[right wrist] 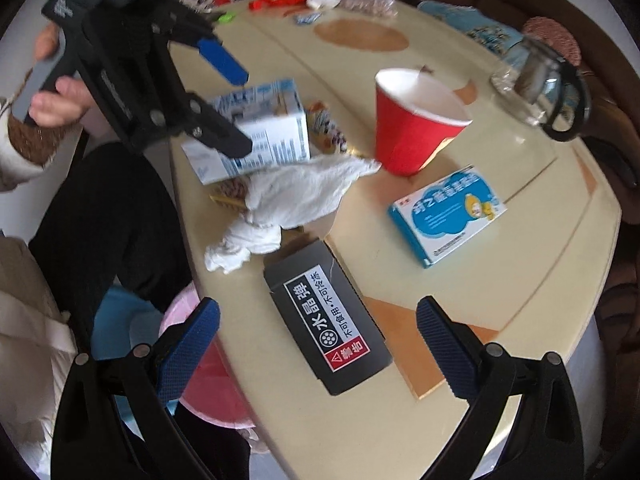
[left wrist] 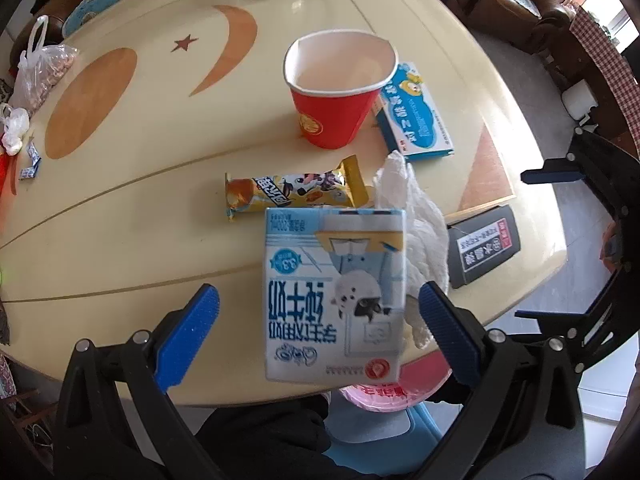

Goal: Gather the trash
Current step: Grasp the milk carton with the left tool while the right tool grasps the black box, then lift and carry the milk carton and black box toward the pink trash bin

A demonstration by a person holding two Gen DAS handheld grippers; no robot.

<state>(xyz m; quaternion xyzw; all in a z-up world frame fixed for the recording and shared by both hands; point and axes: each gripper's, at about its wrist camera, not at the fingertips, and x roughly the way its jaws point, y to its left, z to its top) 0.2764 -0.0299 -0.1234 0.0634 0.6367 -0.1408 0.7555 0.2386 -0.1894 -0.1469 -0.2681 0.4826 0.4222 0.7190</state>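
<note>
milk carton (left wrist: 334, 296) at table edge (left wrist: 248, 396), between spread left hand-held gripper (left wrist: 320, 332)

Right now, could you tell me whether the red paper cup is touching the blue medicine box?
Cannot tell. In the left wrist view the red paper cup overlaps the blue medicine box, hiding any gap; in the right wrist view a bare strip seems to separate them, but the cup hides its far side.

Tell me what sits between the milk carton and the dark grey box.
The crumpled white tissue lies between the milk carton and the dark grey box; both views show it.
</note>
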